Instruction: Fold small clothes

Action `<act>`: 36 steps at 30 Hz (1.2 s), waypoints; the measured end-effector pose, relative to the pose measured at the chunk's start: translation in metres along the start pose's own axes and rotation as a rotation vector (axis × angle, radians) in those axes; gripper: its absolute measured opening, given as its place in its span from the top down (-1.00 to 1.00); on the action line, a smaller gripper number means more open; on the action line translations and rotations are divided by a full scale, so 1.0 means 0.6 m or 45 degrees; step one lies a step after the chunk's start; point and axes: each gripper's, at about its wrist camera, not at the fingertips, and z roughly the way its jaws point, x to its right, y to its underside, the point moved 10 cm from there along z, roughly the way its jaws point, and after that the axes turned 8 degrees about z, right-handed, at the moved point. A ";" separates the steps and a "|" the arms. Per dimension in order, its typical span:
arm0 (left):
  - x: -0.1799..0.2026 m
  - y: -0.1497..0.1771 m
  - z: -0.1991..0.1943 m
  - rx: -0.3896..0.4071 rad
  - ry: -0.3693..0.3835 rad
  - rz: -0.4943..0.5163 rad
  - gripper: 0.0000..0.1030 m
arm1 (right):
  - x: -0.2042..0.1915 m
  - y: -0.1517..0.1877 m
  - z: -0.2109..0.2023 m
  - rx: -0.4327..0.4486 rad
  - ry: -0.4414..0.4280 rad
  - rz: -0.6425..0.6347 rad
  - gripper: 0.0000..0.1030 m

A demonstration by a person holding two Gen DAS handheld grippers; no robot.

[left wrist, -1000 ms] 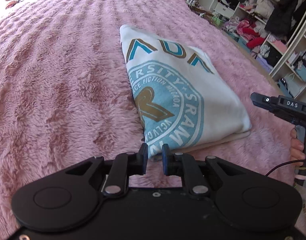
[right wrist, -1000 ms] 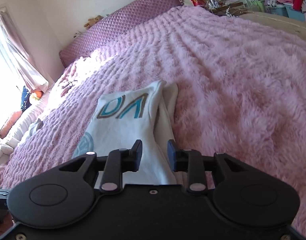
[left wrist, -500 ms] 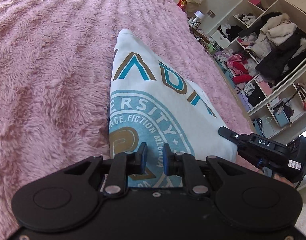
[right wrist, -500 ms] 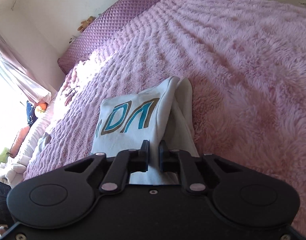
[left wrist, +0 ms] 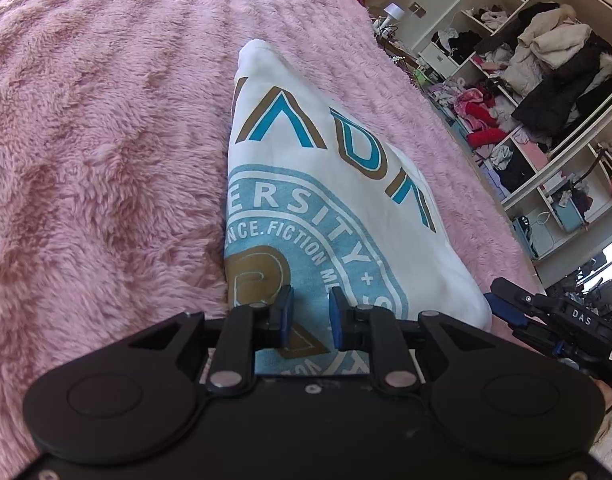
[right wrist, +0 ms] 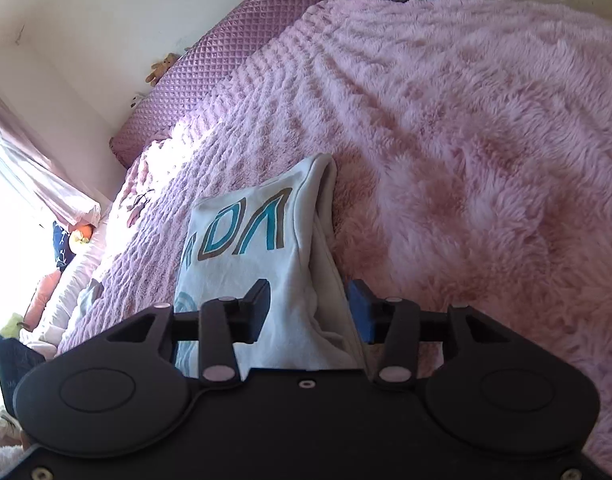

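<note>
Two grippers over one folded shirt (left wrist: 326,184) on a pink blanket (left wrist: 106,140) covering the bed.

Left wrist view: shirt runs from upper centre down to the bottom centre of the frame, white, with a blue round print and brown-and-teal letters facing up. Left gripper (left wrist: 309,316) sits at lower centre above the shirt's near end. Its fingers (left wrist: 285,314) stand a narrow gap apart and have just been opening; printed cloth shows through the gap, pads not pressing on it. Right gripper (left wrist: 502,310) enters at the lower right edge, just beside the shirt's near right corner; touching or not, cannot tell. Shelves (left wrist: 546,92) crammed with clothes fill the upper right.

Right wrist view: shirt (right wrist: 258,248) lies centre-left, stacked layers visible along its right edge. Right gripper (right wrist: 310,308) is at lower centre, fingers (right wrist: 358,308) spread and just opened further. The shirt's layered edge lies between them, free of both pads. Headboard (right wrist: 234,52) at upper left, curtain (right wrist: 34,172) at the left edge.
</note>
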 end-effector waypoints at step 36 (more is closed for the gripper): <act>-0.154 -0.217 0.135 0.156 0.065 -0.462 0.14 | -0.021 -0.169 0.282 0.010 0.208 -0.086 0.18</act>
